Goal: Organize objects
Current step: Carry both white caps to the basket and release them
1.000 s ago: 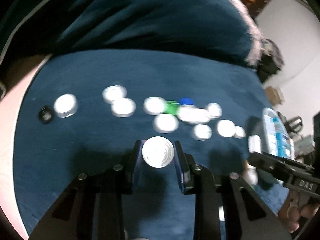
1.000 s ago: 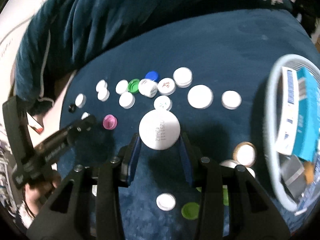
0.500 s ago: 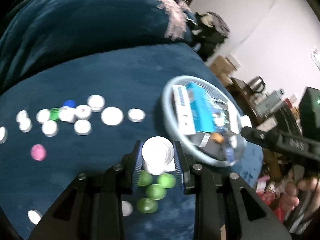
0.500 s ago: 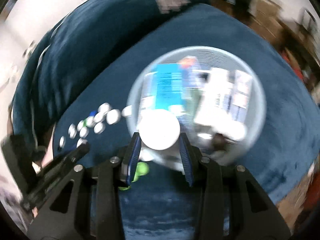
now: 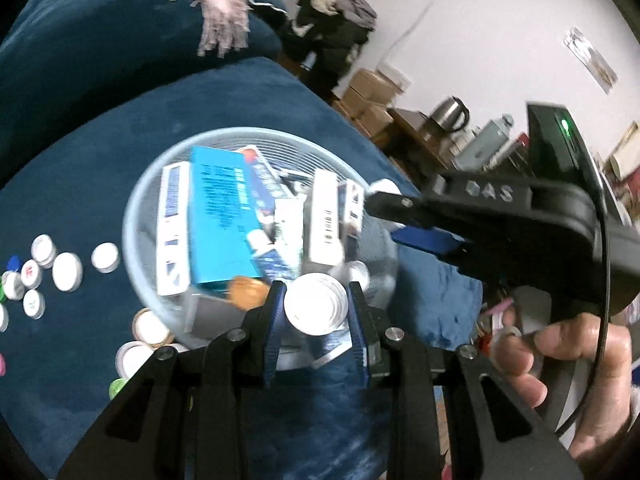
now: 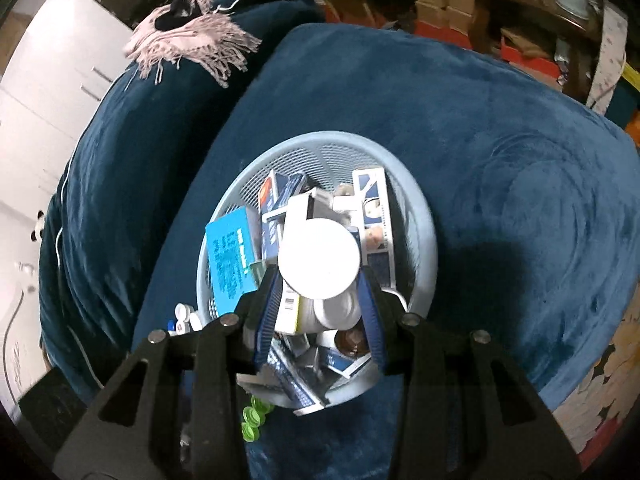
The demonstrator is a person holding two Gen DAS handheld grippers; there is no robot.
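Note:
A light blue round basket (image 5: 138,200) (image 6: 424,216) sits on the dark blue blanket, filled with blue and white medicine boxes, a tube and small jars. My left gripper (image 5: 316,306) is shut on a small white ribbed cap (image 5: 316,308), held over the basket's near rim. My right gripper (image 6: 318,270) is shut on a larger white round lid (image 6: 318,258), hanging right above the basket's contents. In the left wrist view the right gripper (image 5: 384,204) reaches in from the right over the basket, with a hand (image 5: 560,364) on its handle.
Several white caps (image 5: 66,270) lie on the blanket left of the basket, with a blue one (image 5: 14,264) and a tan-rimmed lid (image 5: 150,326). Green caps (image 6: 254,416) lie by the basket's near side. A pink fringed scarf (image 6: 192,40) drapes a cushion behind. Boxes and a kettle (image 5: 450,114) stand beyond.
Both grippers swung right from above the scattered caps to over the basket, each keeping its white cap. The views rolled as they moved.

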